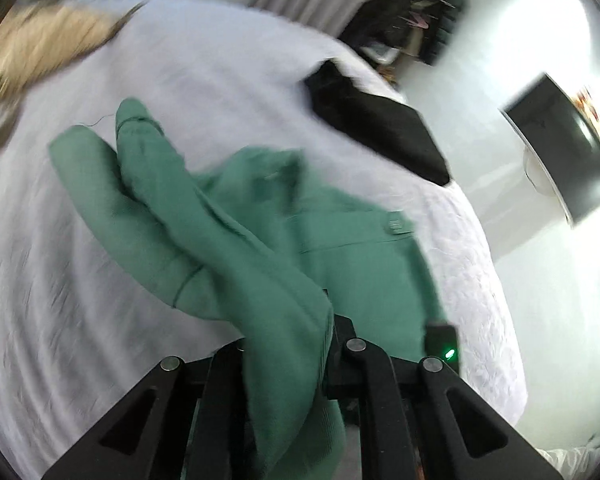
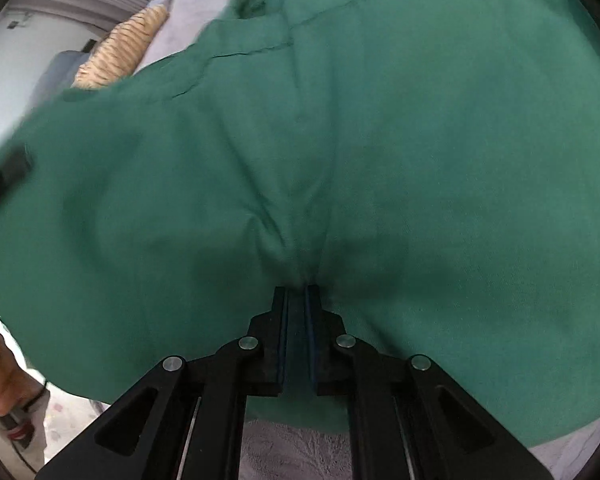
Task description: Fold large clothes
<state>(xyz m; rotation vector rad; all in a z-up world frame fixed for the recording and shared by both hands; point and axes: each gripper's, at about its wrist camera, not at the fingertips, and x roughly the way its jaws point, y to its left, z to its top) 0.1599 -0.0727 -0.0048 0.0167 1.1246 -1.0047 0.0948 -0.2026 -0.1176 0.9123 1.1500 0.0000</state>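
A large green garment (image 1: 260, 216) lies on a white bedspread (image 1: 100, 260), its two sleeves or legs stretched toward the upper left. My left gripper (image 1: 300, 332) is shut on a thick fold of the green garment, which drapes over its fingers. In the right wrist view the green garment (image 2: 340, 140) fills most of the frame. My right gripper (image 2: 297, 292) is shut on a pinched edge of the green garment, with cloth between its blue pads (image 2: 309, 332).
A black folded garment (image 1: 372, 124) lies on the bed at the far right. A tan striped cushion (image 1: 44, 44) sits at the far left and also shows in the right wrist view (image 2: 120, 52). A dark screen (image 1: 564, 148) hangs on the white wall.
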